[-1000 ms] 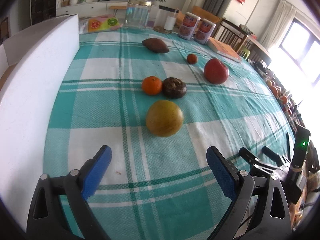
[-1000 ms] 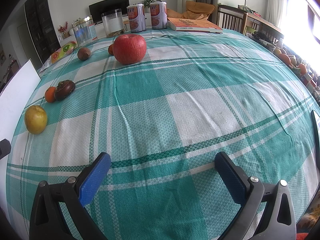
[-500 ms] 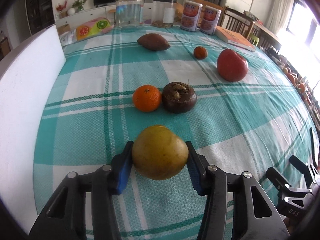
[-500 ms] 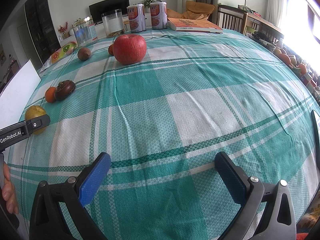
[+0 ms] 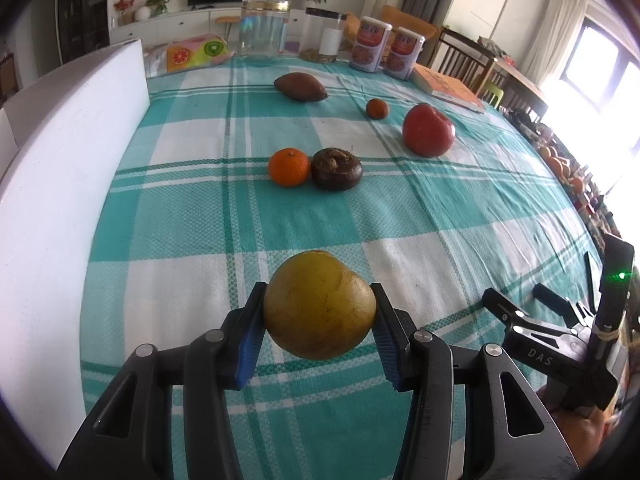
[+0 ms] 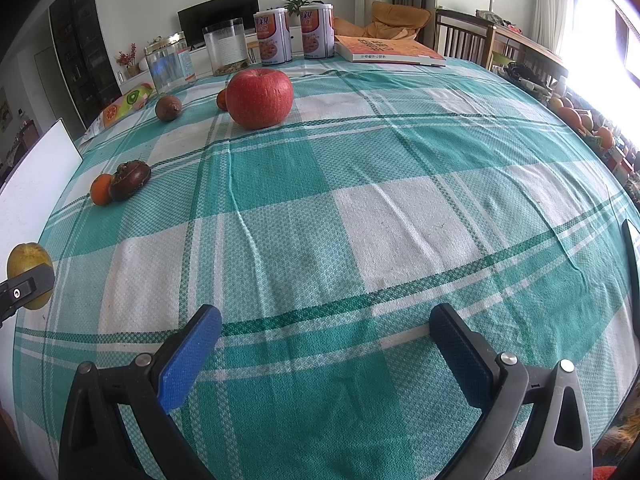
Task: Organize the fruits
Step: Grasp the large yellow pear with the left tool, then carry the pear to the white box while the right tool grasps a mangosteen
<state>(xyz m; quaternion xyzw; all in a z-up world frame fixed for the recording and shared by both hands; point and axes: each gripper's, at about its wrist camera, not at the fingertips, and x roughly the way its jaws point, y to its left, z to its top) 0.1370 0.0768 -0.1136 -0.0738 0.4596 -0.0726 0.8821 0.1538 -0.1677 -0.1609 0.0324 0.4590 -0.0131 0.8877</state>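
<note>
Now that the left tongs (image 5: 319, 314) have clamped shut on the round yellow-green pear (image 5: 319, 305) and lifted it slightly nearer than the small orange tangerine (image 5: 289, 167), sorting can begin, while the right tongs (image 6: 325, 344) hang open.

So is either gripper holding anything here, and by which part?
The left gripper holds the yellow fruit, clamped across its widest part, one pad on each side. The right gripper is open and holds nothing.
</note>
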